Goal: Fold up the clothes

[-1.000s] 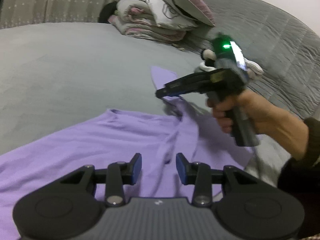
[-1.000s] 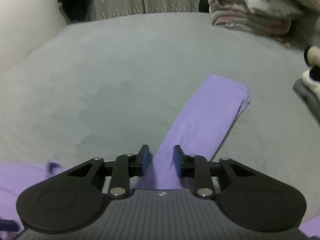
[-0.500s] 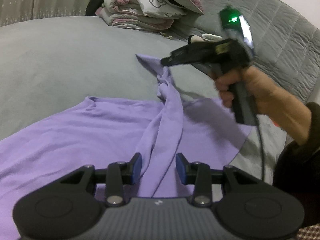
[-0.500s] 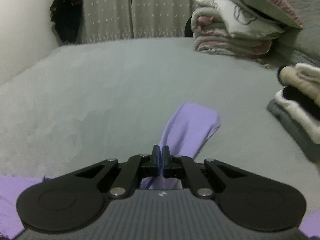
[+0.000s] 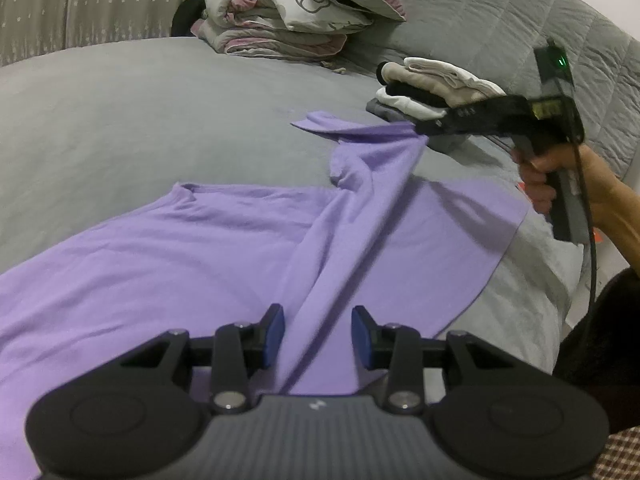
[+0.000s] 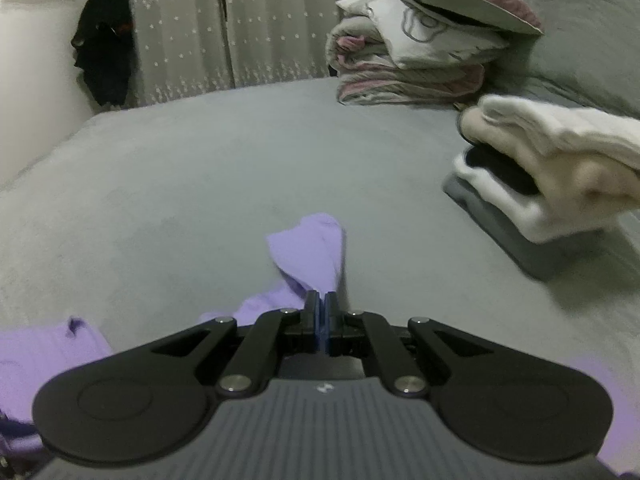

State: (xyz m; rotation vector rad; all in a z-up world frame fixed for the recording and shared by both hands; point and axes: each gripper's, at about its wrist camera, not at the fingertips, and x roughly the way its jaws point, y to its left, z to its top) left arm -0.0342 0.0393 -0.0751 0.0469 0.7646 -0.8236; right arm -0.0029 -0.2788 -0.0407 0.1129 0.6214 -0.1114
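Note:
A purple long-sleeved shirt lies spread on the grey bed. One sleeve rises off the shirt in a taut band toward the upper right. There my right gripper, held in a person's hand, is shut on it near the cuff. In the right wrist view the right gripper pinches the purple sleeve and the cuff droops in front of its tips. My left gripper stands open low over the shirt. The sleeve's lower end runs between its blue pads without being pressed.
A small stack of folded white, black and grey clothes sits on the bed just beyond the right gripper. A pile of folded bedding with a pillow stands at the back. A dark garment hangs by the curtain.
The right gripper shut on the sleeve, lifted it and drew it rightward, pulling it taut off the shirt. The left gripper has stayed open over the shirt.

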